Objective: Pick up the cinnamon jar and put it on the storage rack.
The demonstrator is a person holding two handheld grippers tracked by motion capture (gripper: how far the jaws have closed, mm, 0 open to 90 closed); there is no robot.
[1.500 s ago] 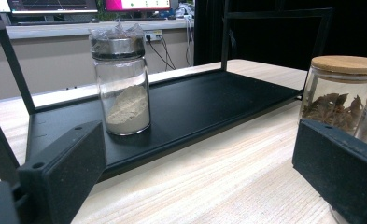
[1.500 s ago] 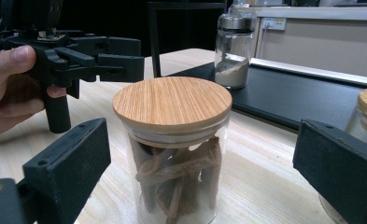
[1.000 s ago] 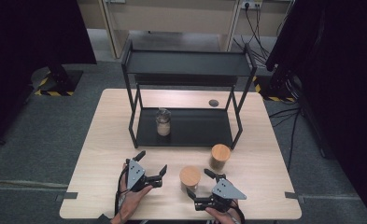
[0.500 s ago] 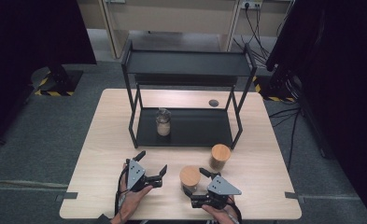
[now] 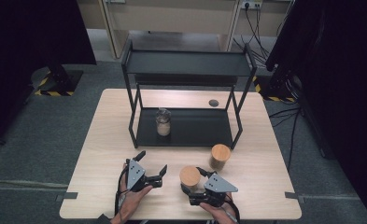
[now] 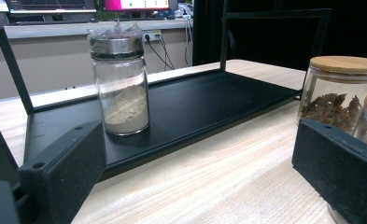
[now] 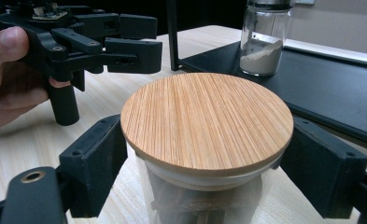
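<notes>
Right gripper (image 5: 194,186): lower centre of the high view, in a hand; its jaws have just been closing and now sit against both sides of the near jar (image 5: 190,177), just under its lid.
Grip, right gripper view: black pads flank the glass below the round wooden lid (image 7: 207,122); they look to be touching it.
Left gripper (image 5: 151,164): lower left of centre in the high view, held in a hand (image 5: 133,198), jaws spread wide with nothing between them.
Near jar: glass, wooden lid, on the table between the two grippers; contents are hard to make out.
Far jar (image 5: 219,156): just up and right of the near one, same wooden lid; the left gripper view shows dark dried pieces inside (image 6: 336,95).
Powder jar (image 5: 163,122): upright on the lower shelf of the rack (image 5: 186,70), part filled with pale powder, metal cap with clear wrap over it.
Rack: black metal, two shelves, at the centre of the table.
Table (image 5: 265,140): light wood; a small dark disc (image 5: 213,102) lies upper right, behind the rack.
Room: grey floor, dark curtains at both sides, cables at the upper right.
</notes>
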